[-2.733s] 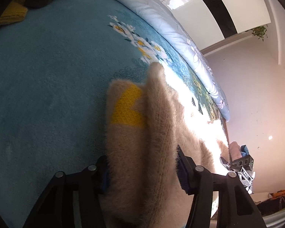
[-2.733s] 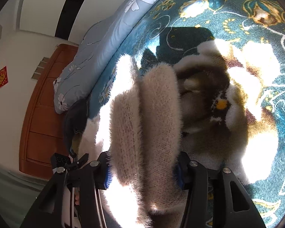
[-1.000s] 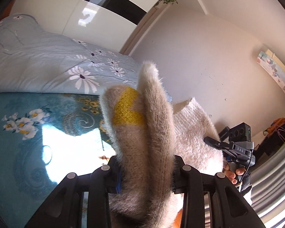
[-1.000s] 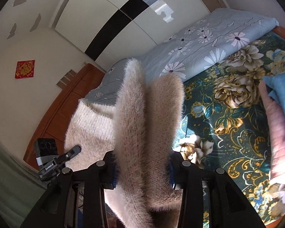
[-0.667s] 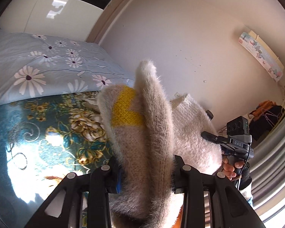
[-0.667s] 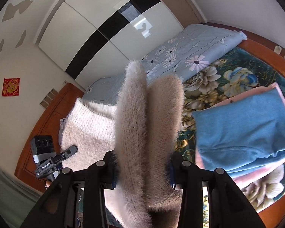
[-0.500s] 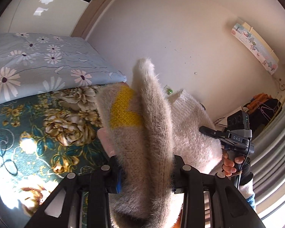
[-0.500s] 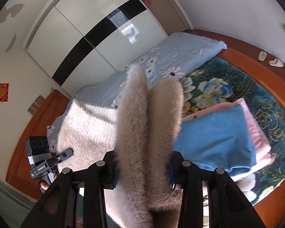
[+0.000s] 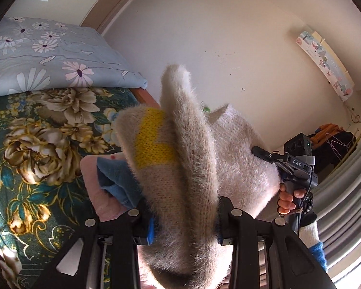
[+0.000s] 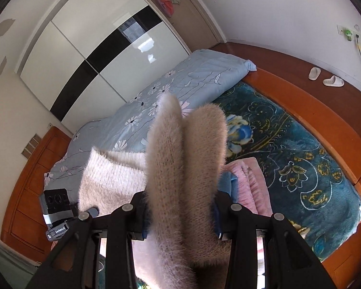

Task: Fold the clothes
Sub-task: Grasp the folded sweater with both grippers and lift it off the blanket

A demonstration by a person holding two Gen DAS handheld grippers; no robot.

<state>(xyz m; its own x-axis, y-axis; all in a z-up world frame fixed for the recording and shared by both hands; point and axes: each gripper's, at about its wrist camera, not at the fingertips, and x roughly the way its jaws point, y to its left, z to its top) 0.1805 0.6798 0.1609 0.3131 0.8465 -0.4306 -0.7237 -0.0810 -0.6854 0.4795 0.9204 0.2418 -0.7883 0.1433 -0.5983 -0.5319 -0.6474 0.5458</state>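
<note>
Fuzzy beige sweater [image 9: 180,168] with yellow knit patch [image 9: 154,142], bunched into thick folds, held aloft between both tools, clear of the bed. Appears doubled over already; how many layers, cannot tell.

Left gripper [image 9: 184,226]: jaws closed down on a wad of the sweater, knit bulging out above and below the pads. Right gripper [image 10: 180,216]: same, clamped on two upright rolls of the knit. Span of sweater slung between the two tools, other gripper and hand [image 9: 288,200] visible at far end in left wrist view.

Below and just ahead: small stack of folded garments, blue garment [image 9: 115,180] on top of pink garment [image 10: 250,185], lying on teal floral blanket [image 10: 300,168] near the bed's corner. Pale blue daisy duvet [image 10: 180,96] further back along the bed. Wooden bed frame [image 10: 312,110] edging the blanket; slippers [image 10: 325,78] on floor beyond.

Judged step: carrying the folded sweater toward the stack, likely for placing on the blue garment. Judgement only.

Next move calls for: both tools lowered together and level, so folds do not slip open; sweater centred over the stack, edges roughly matched; release only once the weight rests on the pile. Fluffy knit is slack and springy, so likely to unroll if one side let go early.
</note>
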